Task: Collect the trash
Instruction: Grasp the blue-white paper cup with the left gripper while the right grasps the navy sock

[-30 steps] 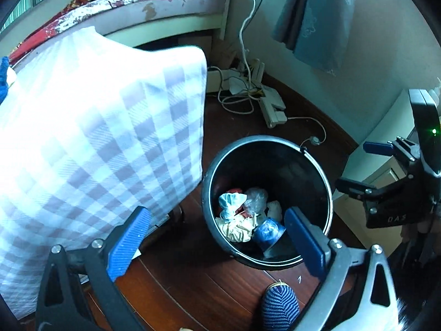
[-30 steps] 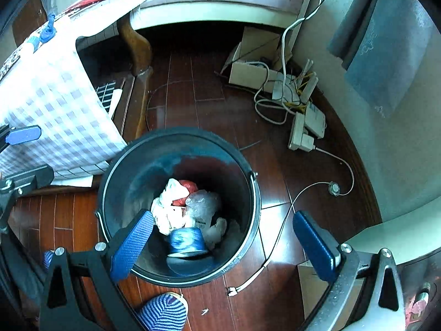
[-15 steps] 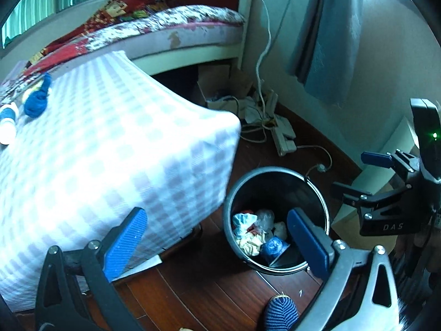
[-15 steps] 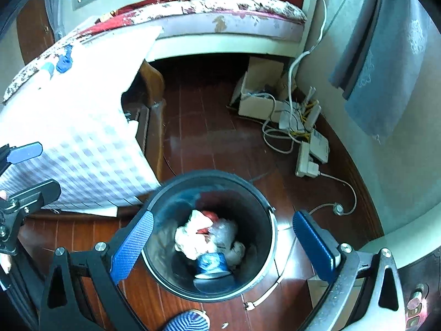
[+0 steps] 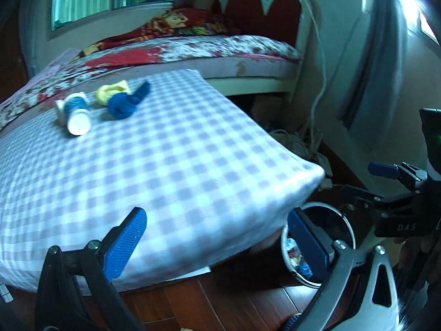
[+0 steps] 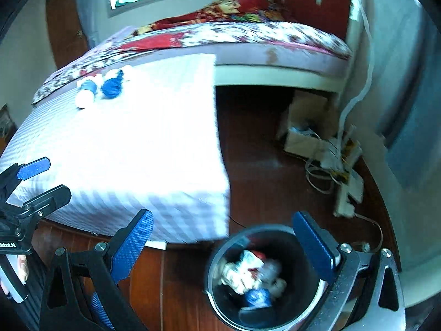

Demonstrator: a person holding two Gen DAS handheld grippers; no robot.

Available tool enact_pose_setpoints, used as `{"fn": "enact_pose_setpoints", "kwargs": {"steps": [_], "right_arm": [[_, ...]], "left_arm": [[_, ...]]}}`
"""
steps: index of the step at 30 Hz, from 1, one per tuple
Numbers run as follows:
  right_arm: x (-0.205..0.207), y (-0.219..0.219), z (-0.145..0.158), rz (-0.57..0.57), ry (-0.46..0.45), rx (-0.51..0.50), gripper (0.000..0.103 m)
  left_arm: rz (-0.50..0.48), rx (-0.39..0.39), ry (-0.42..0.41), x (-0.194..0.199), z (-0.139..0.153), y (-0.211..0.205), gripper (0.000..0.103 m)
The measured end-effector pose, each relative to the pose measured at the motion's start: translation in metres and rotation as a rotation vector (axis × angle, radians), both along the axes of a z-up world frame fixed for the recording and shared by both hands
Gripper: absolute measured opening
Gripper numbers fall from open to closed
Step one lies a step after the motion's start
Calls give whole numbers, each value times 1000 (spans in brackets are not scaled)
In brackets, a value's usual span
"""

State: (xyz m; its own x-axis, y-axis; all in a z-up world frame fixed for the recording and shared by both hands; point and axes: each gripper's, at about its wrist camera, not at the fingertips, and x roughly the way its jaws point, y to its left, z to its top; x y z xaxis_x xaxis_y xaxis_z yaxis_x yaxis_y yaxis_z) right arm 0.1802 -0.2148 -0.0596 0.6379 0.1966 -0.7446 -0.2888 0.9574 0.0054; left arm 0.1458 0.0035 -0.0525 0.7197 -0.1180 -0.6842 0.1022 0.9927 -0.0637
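Note:
A black trash bin (image 6: 220, 259) stands on the wood floor beside a table with a checked cloth (image 5: 171, 165); it holds crumpled trash (image 6: 248, 273). In the left wrist view the bin (image 5: 341, 220) is partly hidden behind the table corner. On the cloth's far side lie a white and blue cup (image 5: 74, 113), a blue wad (image 5: 126, 102) and a yellow wad (image 5: 111, 91); the cup (image 6: 86, 93) and blue wad (image 6: 111, 87) also show in the right wrist view. My left gripper (image 5: 217, 242) is open and empty above the table's near edge. My right gripper (image 6: 223, 248) is open and empty above the bin.
A bed (image 6: 248, 38) with a floral cover stands behind the table. Power strips and cables (image 6: 336, 165) and a cardboard box (image 6: 303, 129) lie on the floor by the wall. A curtain (image 5: 386, 69) hangs at right.
Both grippers have risen and tilted up from over the bin. The table top and the items on it have come into view. Both stay open and empty.

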Motion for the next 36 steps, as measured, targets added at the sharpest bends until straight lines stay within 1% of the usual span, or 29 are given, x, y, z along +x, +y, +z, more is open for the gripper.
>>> {"fn": "enact_pose_setpoints", "kwargs": {"steps": [2, 9, 16, 20, 23, 25, 27, 28, 29, 32, 33, 35, 36], "right_arm": [[5, 21, 5, 33, -13, -5, 102], [22, 92, 15, 159, -52, -21, 102], [49, 156, 21, 237, -92, -50, 102], [80, 190, 23, 294, -83, -43, 102], [112, 216, 19, 305, -74, -35, 102], [135, 236, 17, 329, -78, -37, 102], [156, 253, 15, 347, -84, -31, 98], [167, 262, 13, 356, -79, -31, 94], [181, 271, 10, 364, -69, -29, 90], [212, 291, -1, 393, -24, -16, 85], [221, 297, -5, 409, -4, -9, 81], [235, 304, -14, 449, 48, 13, 48], [240, 305, -15, 452, 54, 15, 46]], "left_arm": [[38, 11, -5, 1, 2, 17, 102], [143, 0, -17, 3, 6, 70, 102], [251, 0, -4, 11, 2, 128, 102], [317, 1, 9, 27, -3, 164, 102], [358, -14, 7, 51, -2, 189, 102], [381, -9, 5, 71, 0, 204, 102], [391, -10, 3, 87, 1, 215, 102], [397, -9, 5, 96, 1, 220, 101], [404, -9, 4, 102, 1, 223, 101], [402, -15, 2, 122, 0, 227, 101], [395, -20, 0, 129, 0, 226, 101], [377, -30, -6, 143, 1, 223, 98], [372, -34, -9, 150, 1, 221, 97]]}}
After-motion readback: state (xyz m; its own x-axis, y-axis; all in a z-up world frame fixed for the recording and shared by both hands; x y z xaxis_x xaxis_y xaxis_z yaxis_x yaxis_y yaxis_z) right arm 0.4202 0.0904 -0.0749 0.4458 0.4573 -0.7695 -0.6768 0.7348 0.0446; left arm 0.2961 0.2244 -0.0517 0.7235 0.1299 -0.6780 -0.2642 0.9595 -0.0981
